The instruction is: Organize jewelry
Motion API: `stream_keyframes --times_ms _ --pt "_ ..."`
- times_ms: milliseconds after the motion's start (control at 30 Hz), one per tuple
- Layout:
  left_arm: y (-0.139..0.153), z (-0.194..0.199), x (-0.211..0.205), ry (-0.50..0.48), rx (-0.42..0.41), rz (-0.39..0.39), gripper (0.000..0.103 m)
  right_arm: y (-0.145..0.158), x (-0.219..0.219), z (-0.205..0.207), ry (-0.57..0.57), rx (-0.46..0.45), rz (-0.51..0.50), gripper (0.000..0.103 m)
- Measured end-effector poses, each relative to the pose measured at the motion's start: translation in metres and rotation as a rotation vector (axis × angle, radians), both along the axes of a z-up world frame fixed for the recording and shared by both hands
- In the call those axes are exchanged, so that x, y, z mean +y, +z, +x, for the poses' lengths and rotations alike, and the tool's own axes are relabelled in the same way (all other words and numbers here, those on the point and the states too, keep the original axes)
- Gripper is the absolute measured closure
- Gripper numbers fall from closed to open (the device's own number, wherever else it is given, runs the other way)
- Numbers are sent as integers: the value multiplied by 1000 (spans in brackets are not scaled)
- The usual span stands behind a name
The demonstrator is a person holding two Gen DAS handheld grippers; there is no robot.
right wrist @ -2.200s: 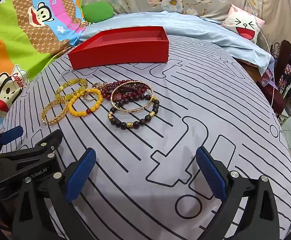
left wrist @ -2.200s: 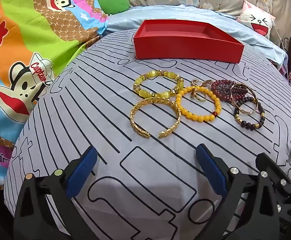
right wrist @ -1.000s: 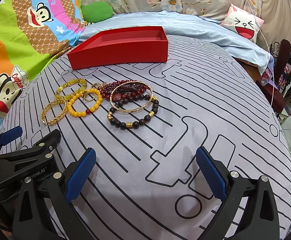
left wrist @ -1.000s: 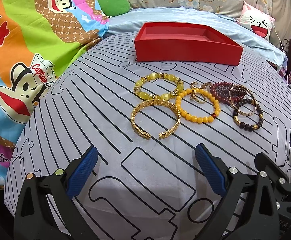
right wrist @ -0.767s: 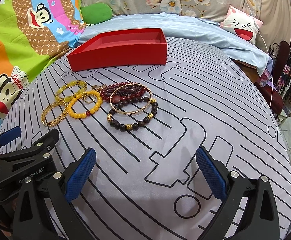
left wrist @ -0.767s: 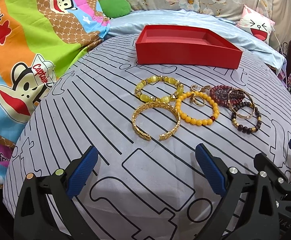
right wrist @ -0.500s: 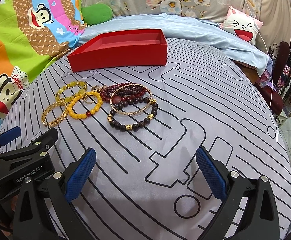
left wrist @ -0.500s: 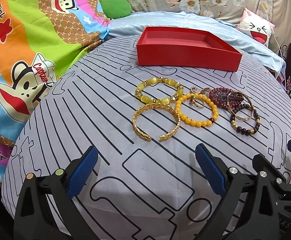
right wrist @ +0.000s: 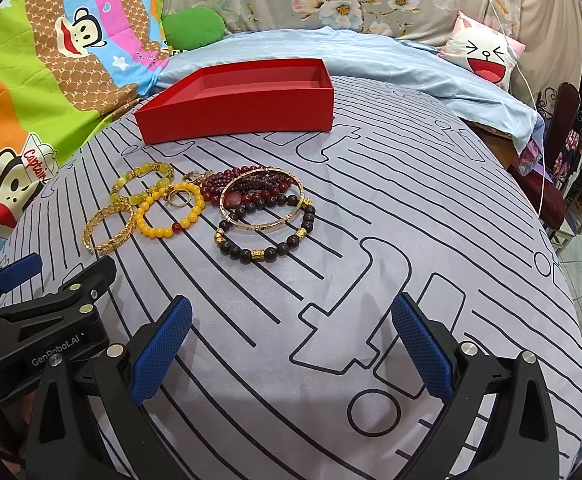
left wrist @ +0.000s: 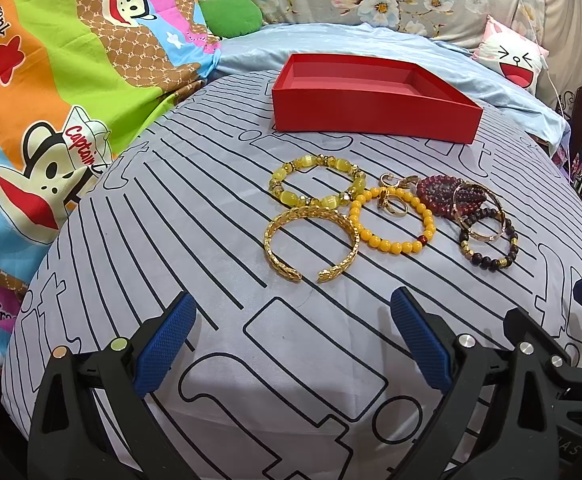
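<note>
Jewelry is lying in a loose cluster on the striped grey bedspread (left wrist: 195, 216), none of it yet in the red box (left wrist: 375, 116), which is sitting beyond the cluster with its inside looking bare from both views.

Both grippers are hovering low over the cloth, short of the pieces. The left gripper (left wrist: 291, 344) is spreading its blue pads wide with nothing between them; the right gripper (right wrist: 291, 344) is doing the same.

Nearest the left gripper is the gold cuff bangle (left wrist: 311, 244), lying flat almost straight ahead of the fingers, its open gap facing back toward them. Just behind it are the yellow-green bead bracelet (left wrist: 317, 184) and the amber bead bracelet (left wrist: 393, 220), with small gold rings (left wrist: 393, 204) inside or on the amber loop, though I cannot tell exactly how many.

The right gripper is facing the dark bead bracelet (right wrist: 267, 236), ahead and slightly left, with a thin gold bangle (right wrist: 261, 200) overlapping it and the red bead pile (right wrist: 247, 184).

Judging from this, the left side is better placed for the cuff, the right for the dark beads.
</note>
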State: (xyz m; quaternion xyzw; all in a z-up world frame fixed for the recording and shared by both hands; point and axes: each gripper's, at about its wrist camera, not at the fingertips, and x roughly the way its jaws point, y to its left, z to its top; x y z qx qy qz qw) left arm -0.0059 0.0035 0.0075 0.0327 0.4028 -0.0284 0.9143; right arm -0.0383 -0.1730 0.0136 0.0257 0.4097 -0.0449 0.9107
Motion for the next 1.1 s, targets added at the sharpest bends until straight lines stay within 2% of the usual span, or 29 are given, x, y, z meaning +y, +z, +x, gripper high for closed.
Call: stream_keyframes --times_ms 1100 --pt "4 0 3 18 2 -20 10 8 2 0 1 -21 -4 7"
